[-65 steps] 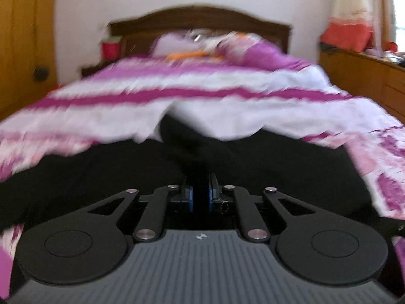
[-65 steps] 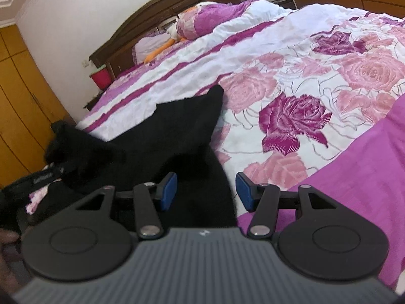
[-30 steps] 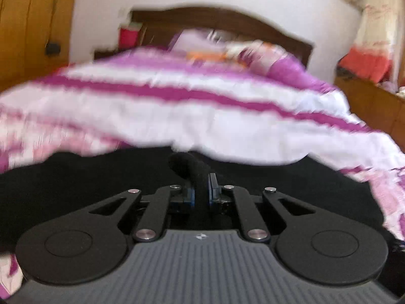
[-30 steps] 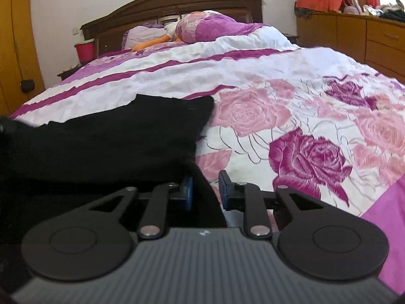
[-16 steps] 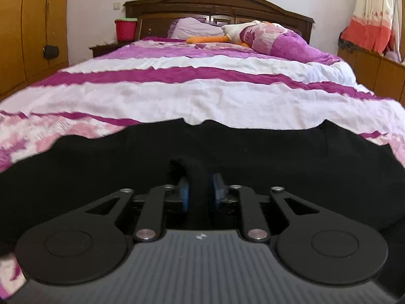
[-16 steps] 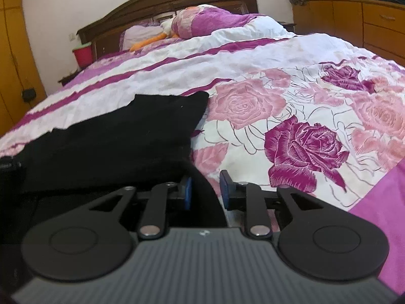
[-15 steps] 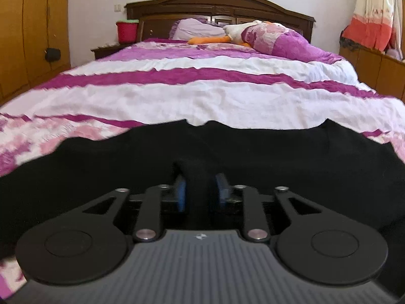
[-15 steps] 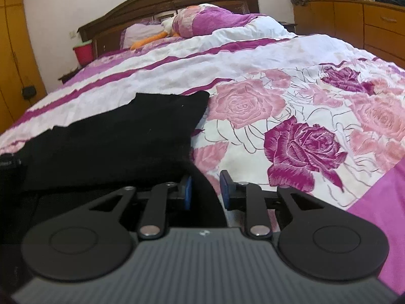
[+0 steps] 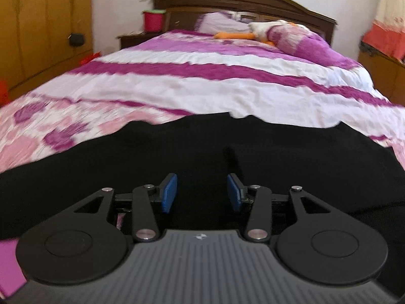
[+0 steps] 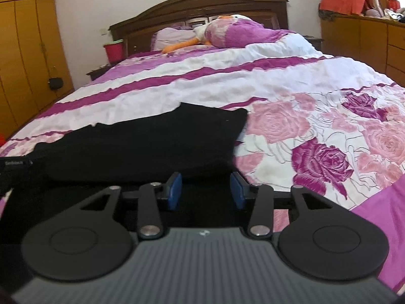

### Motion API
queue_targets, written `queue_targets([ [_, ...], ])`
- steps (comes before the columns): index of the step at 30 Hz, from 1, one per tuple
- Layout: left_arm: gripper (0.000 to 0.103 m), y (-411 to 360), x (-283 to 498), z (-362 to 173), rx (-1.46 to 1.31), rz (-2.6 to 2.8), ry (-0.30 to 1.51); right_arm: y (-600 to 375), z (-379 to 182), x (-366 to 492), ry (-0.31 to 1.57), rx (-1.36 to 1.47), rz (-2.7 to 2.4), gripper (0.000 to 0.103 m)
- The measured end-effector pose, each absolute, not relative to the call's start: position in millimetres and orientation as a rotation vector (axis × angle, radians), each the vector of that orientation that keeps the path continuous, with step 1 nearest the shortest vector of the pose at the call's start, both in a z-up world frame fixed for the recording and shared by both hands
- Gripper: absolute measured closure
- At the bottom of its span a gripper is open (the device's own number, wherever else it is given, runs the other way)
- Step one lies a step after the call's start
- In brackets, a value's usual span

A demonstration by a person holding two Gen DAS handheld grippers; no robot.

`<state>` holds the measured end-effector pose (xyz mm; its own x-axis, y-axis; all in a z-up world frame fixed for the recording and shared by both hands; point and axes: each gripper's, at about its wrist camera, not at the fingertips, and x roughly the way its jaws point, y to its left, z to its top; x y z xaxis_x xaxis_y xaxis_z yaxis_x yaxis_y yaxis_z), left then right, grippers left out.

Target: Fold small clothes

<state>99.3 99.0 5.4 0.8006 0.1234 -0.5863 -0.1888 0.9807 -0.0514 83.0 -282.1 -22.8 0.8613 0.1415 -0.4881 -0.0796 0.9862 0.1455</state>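
Wide bed (image 10: pixel 291 81) under rose-and-stripe purple cover; black garment (image 10: pixel 152 141) spread flat at 6 o'clock, pillows (image 9: pixel 298 43) and orange-limbed plush toy (image 10: pixel 192 41) at 12

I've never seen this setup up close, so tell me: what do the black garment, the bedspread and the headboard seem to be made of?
Black garment: soft matte cloth, probably knit; it drapes limply, no sheen.
Bedspread: woven printed fabric, likely cotton; crinkled surface, rose print, purple stripes.
Headboard: dark wood with a glossy varnish, judging by its brown colour, carved panels and faint shine.

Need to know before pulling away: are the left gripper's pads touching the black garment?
Apart. Left wrist view: the left gripper is open, with gaps between both pads and the garment.
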Motion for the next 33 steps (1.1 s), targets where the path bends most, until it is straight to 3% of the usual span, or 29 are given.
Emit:
queue_targets([
  [15, 0.053, 206, 18, 10, -0.213, 0.45, 0.743, -262, -9, 52, 0.499, 0.132, 0.144, 0.056],
  [23, 0.051, 265, -23, -10, -0.521, 0.53, 0.722, -250, -16, 38, 0.519, 0.122, 0.139, 0.051],
  [28, 0.035, 280, -29, -24, -0.727, 0.525, 0.612, -249, -20, 33, 0.534, 0.122, 0.114, 0.051],
  [33, 0.033, 288, -19, -29, -0.808, 0.571, 0.52, -249, -24, 32, 0.546, 0.119, 0.09, 0.051],
])
